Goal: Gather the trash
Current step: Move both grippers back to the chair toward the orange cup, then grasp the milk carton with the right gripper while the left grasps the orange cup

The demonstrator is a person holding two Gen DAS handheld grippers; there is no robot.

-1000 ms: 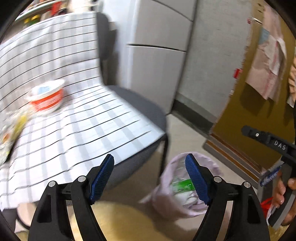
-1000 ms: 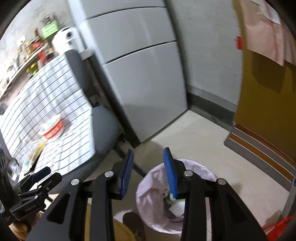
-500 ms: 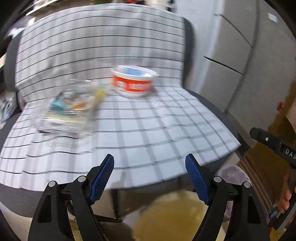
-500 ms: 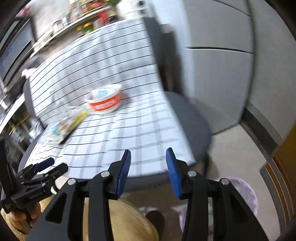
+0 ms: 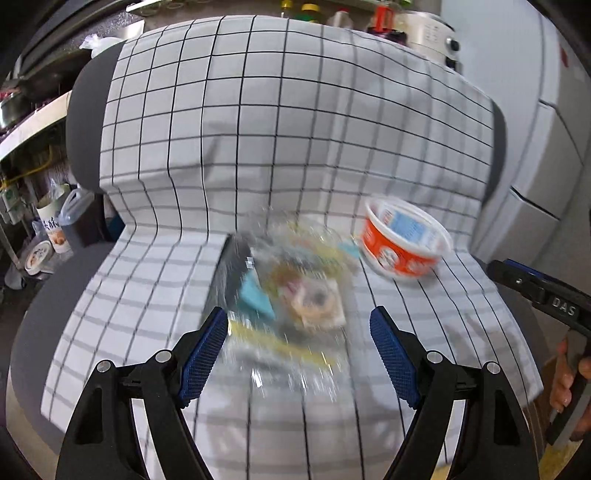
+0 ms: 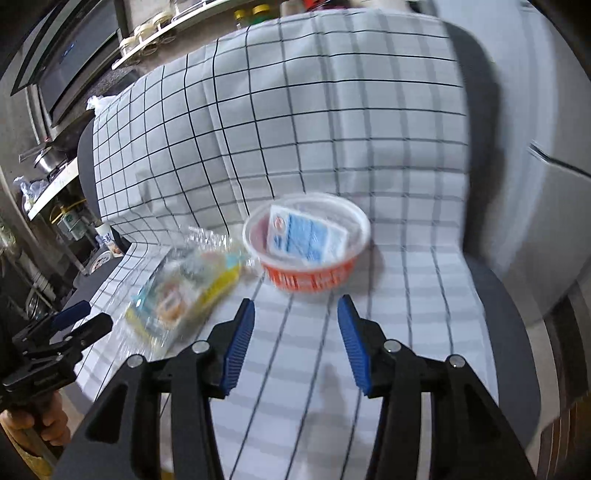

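Observation:
A clear plastic food tray [image 5: 291, 295] with colourful wrappers lies on the checked cloth [image 5: 258, 129] over a chair. A red and white cup-noodle bowl [image 5: 402, 243] with a blue-white packet inside stands to its right. My left gripper [image 5: 299, 354] is open and empty, just in front of the tray. My right gripper [image 6: 295, 343] is open and empty, just in front of the bowl [image 6: 306, 243]; the tray [image 6: 184, 288] lies to its left. The left gripper [image 6: 70, 325] also shows in the right wrist view, the right one [image 5: 535, 291] in the left wrist view.
The grey office chair [image 5: 44, 295] stands beside a grey cabinet [image 5: 546, 155] on the right. Shelves with jars and bottles [image 6: 159, 33] run behind. Containers and cups [image 5: 55, 225] stand low at the left.
Both grippers have swung from the lined trash bin on the floor up to the chair seat. The right gripper has opened wider. The tray and bowl are now close ahead.

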